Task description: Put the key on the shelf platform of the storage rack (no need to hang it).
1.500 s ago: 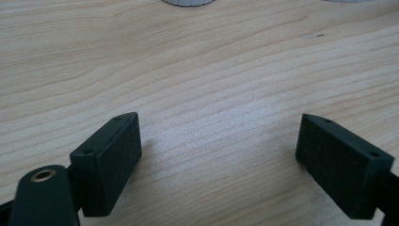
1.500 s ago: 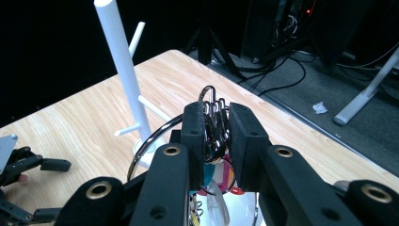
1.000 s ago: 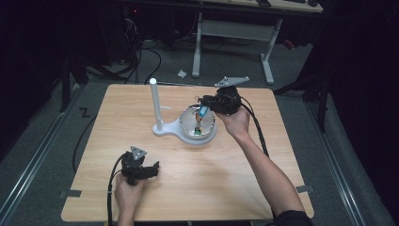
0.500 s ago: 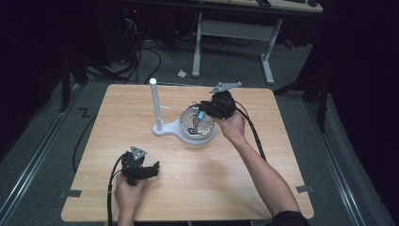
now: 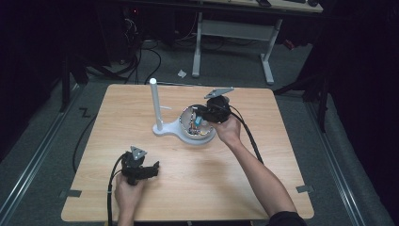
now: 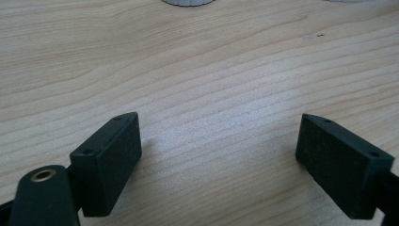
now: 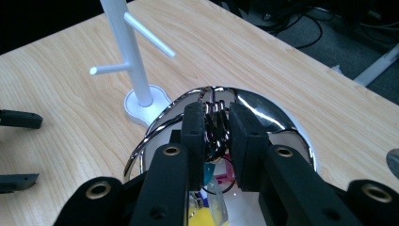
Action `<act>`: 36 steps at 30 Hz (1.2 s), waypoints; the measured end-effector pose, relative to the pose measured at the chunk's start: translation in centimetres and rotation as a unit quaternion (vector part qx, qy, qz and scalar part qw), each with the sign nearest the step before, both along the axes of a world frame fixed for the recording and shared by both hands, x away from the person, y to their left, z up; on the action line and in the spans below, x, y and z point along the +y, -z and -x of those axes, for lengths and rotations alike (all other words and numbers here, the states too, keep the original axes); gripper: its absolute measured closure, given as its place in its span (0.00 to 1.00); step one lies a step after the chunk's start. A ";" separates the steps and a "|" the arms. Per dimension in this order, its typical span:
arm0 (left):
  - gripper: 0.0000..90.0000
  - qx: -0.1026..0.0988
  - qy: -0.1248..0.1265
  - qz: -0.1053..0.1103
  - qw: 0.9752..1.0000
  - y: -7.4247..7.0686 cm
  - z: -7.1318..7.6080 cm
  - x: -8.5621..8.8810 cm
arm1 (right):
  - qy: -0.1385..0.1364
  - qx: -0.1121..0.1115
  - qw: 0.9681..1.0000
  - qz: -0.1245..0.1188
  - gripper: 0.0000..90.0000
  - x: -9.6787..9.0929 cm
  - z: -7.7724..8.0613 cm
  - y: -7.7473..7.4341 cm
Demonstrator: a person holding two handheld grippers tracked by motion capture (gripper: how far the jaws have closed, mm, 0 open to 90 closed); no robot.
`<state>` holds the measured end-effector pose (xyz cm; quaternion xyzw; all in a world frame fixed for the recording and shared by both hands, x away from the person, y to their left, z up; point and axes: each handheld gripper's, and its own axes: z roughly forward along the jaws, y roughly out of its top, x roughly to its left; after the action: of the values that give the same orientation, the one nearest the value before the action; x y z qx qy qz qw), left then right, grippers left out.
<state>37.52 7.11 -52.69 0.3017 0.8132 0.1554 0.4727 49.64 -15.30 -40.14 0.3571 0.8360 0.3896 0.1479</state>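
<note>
My right gripper (image 7: 216,113) is shut on a bunch of chrome key rings (image 7: 215,129); blue, pink and yellow tags hang below them. It hovers over a shiny metal bowl (image 7: 273,115) set in a white stand. From above, the right gripper (image 5: 204,115) sits at the bowl's (image 5: 188,113) right rim. A white post (image 5: 154,103) with side pegs (image 7: 110,68) rises from the stand's base, left of the bowl. My left gripper (image 5: 153,169) rests open near the table's front left, nothing between its pads (image 6: 110,162).
The wooden table (image 5: 282,155) has bare room to the right and front. In the right gripper view the left gripper's jaws show at the left edge. A grey floor, cables and a desk frame (image 5: 230,28) lie beyond the far edge.
My right gripper has sunk toward the bowl, still holding the rings, and drifted slightly left. The left gripper has stayed where it was.
</note>
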 end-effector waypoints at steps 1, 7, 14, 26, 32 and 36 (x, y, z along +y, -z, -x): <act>0.17 0.000 0.000 0.000 1.000 0.0 0.0 0.0 | 0.001 0.002 1.000 0.000 0.86 0.0 -0.1 0.2; 0.17 0.002 -0.003 0.003 1.000 0.0 0.0 -0.1 | 0.010 0.011 1.000 0.006 0.86 0.1 -0.5 1.1; 0.17 0.002 -0.003 0.003 1.000 0.0 0.0 -0.1 | 0.014 0.017 1.000 -0.001 0.86 -0.1 -0.8 2.0; 0.17 -0.001 -0.002 -0.002 1.000 0.0 0.0 0.0 | 0.022 0.026 0.999 0.010 0.85 0.3 -1.0 3.1; 0.17 -0.002 -0.001 -0.003 1.000 0.0 0.0 0.0 | 0.025 0.032 0.999 0.021 0.86 0.5 -1.2 3.7; 0.17 -0.002 0.000 -0.003 1.000 0.0 0.0 0.0 | 0.031 0.035 0.999 0.022 0.86 0.7 -1.5 4.1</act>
<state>37.52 7.14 -52.73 0.3026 0.8120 0.1585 0.4733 51.09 -14.59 -44.23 0.3925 0.8376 0.3538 0.1383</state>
